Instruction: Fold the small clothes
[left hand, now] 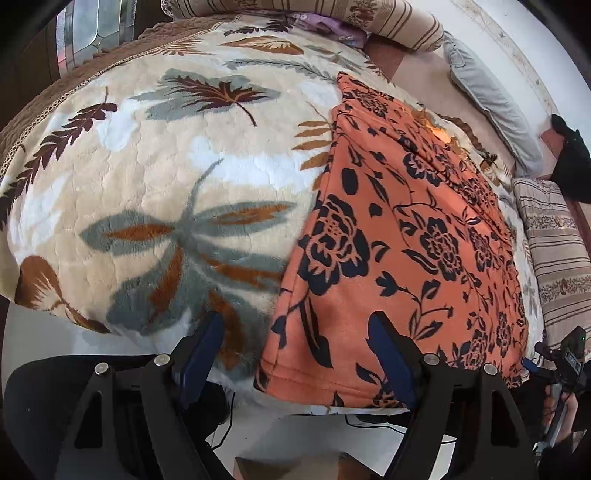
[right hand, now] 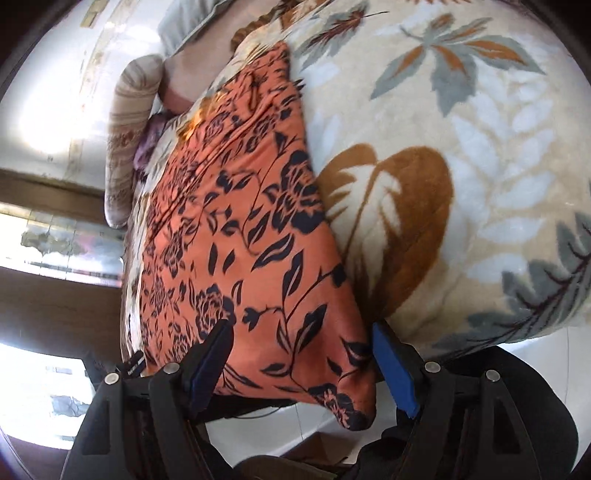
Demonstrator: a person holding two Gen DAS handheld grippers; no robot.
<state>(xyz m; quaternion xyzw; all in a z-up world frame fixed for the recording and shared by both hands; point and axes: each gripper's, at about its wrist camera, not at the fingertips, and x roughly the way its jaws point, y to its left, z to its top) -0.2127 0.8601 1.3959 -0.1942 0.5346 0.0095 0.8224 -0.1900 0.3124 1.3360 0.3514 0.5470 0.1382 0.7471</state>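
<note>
An orange garment with a dark floral print lies spread flat on a leaf-patterned fleece blanket, its near hem at the bed's front edge. My left gripper is open, its jaws standing over the garment's near left corner, not closed on it. In the right wrist view the same garment runs away from me on the blanket, and my right gripper is open with its jaws astride the near right corner, which hangs over the bed edge.
Striped pillows and a grey pillow lie along the far side and the wall. A purple cloth sits by the pillows. The right gripper shows at the lower right in the left wrist view. White floor lies below the bed edge.
</note>
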